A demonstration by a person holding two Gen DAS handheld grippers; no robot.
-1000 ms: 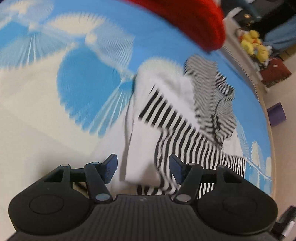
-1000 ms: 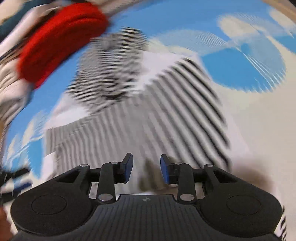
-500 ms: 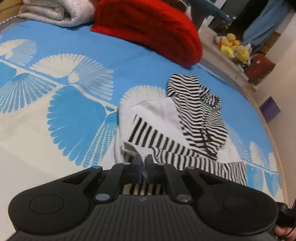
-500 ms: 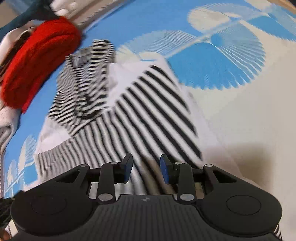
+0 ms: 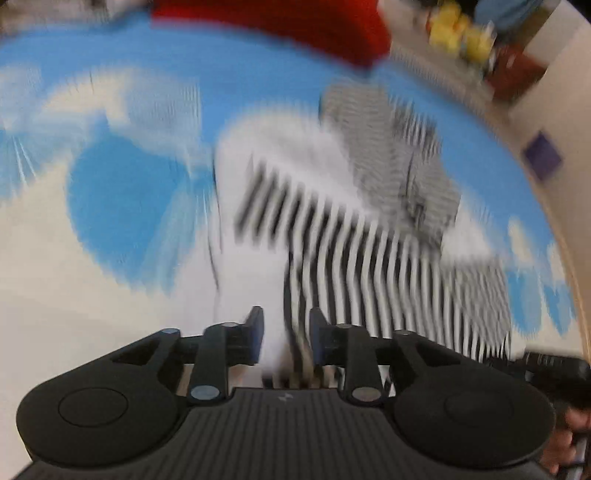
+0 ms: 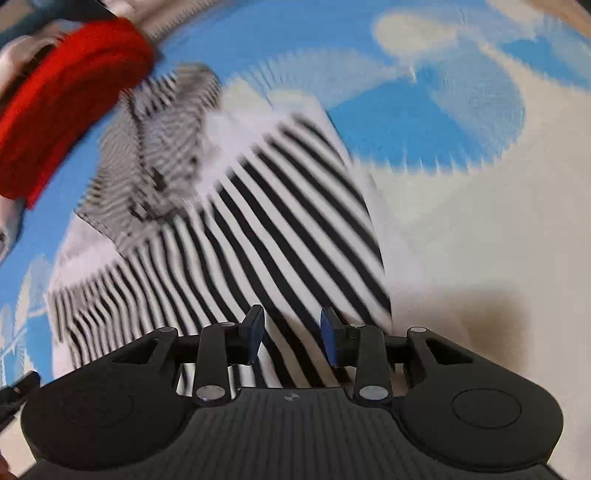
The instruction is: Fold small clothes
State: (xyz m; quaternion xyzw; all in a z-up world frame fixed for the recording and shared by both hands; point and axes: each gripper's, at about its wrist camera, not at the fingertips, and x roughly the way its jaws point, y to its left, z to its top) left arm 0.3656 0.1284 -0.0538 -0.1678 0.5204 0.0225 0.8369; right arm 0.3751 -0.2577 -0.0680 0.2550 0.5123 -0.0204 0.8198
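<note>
A black-and-white striped small garment point(image 5: 369, 258) lies partly folded on the blue and cream patterned bed cover point(image 5: 129, 203), with its white inside showing at the left. My left gripper point(image 5: 286, 330) hovers at the garment's near edge. Its jaws are opening, and cloth sits between them without the pads pressing on it. In the right wrist view the striped garment point(image 6: 295, 221) fills the middle. There my right gripper point(image 6: 291, 328) stands open just above the striped cloth. Both views are blurred.
A red knitted piece point(image 5: 295, 22) lies at the far edge of the cover, also the red knitted piece point(image 6: 66, 99) at upper left. Yellow plush toys point(image 5: 461, 33) and a purple box point(image 5: 541, 157) sit beyond the bed's right edge. Bare cover point(image 6: 480, 240) spreads to the right.
My left gripper went from open to shut at the garment's near edge, and its jaws have now parted again. The right gripper's jaws kept the same gap.
</note>
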